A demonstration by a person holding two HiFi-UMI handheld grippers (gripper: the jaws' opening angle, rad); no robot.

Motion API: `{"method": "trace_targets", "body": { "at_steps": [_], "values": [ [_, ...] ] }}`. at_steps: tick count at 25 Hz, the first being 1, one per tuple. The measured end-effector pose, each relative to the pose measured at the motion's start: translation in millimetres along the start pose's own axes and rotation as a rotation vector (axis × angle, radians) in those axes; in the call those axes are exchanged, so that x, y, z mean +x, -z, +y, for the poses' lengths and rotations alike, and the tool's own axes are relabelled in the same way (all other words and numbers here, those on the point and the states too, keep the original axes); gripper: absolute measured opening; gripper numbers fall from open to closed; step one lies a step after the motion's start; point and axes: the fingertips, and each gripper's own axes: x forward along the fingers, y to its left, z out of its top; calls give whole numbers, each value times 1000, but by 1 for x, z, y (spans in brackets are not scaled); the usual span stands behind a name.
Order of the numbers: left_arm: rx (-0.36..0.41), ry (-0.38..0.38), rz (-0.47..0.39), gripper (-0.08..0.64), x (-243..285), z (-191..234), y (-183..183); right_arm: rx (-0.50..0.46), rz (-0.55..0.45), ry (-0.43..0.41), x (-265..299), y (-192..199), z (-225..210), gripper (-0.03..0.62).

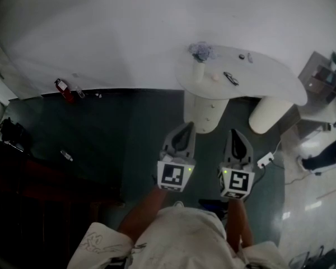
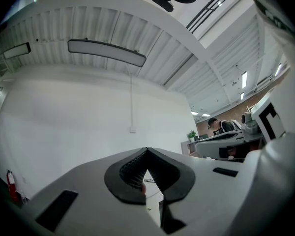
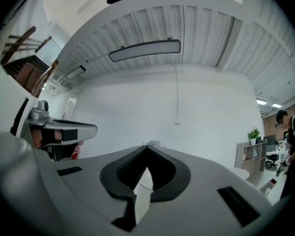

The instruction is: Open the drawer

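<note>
HANDS AT THE READY: A person holds the left gripper and the right gripper side by side, near a white table. Both pairs of jaws are pressed together on nothing. The drawer likely sits in the round pedestal under the table's left end, where faint marks may be knobs, but its front is too small to read.

Risks ahead: closed jaws would only knock a knob, not take it. Grippers carried level could strike the table's near edge above the pedestal and shake the cup by its left edge. A power strip on the floor invites a stumble.

Only the head view shows the pedestal. The two gripper views face wall and ceiling, yet they alone show the jaw tips meeting.
</note>
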Motion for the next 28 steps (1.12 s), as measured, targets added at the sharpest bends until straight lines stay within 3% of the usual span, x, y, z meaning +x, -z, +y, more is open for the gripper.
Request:
{"method": "trace_targets", "body": {
  "at_steps": [9,28],
  "values": [
    [-17,0,9,-5,51,10,22,18,14,16,44,25,-25,5],
    [-21,-61,9,-5,252,6,46,34,15,-53,208,49,-152,5]
  ]
}}
